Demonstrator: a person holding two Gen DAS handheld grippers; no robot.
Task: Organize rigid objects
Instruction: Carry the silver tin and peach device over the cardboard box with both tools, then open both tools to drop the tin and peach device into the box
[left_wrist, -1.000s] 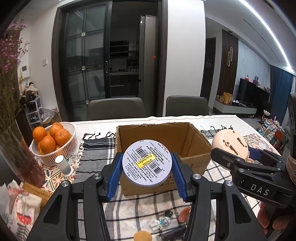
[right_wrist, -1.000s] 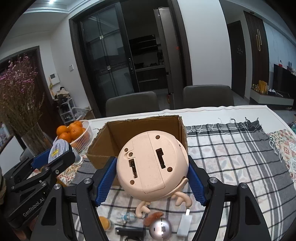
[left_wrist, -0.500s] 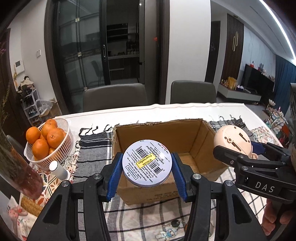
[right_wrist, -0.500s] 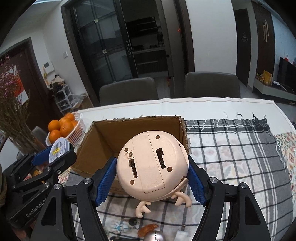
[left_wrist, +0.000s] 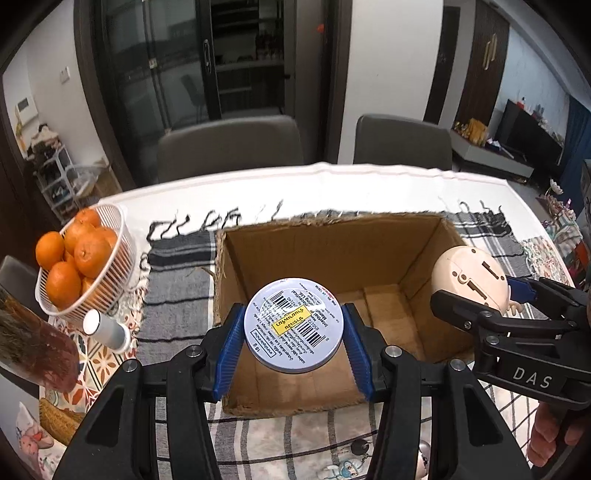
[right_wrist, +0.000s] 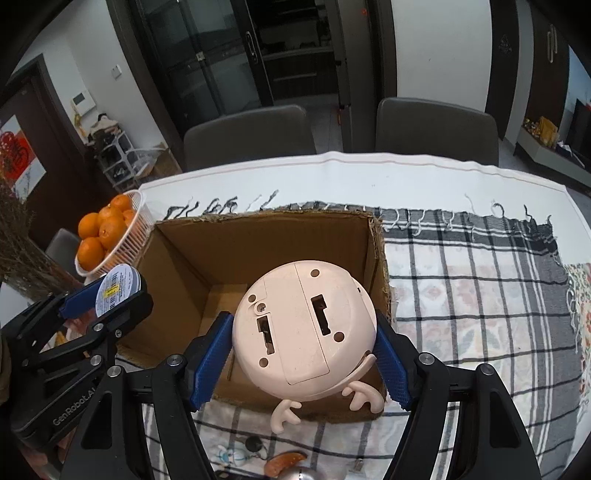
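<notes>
Over the open cardboard box (left_wrist: 332, 295), mid-frame, the left gripper (left_wrist: 293, 332) pinches a flat round tin (left_wrist: 293, 328), barcode label facing up. Right gripper (right_wrist: 304, 336) clamps a peach round toy (right_wrist: 304, 332), its little feet dangling low.

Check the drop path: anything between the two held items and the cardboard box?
Nothing visible. The round tin in the left gripper and the pink toy in the right gripper both hang over the open cardboard box, whose visible floor looks bare.
</notes>
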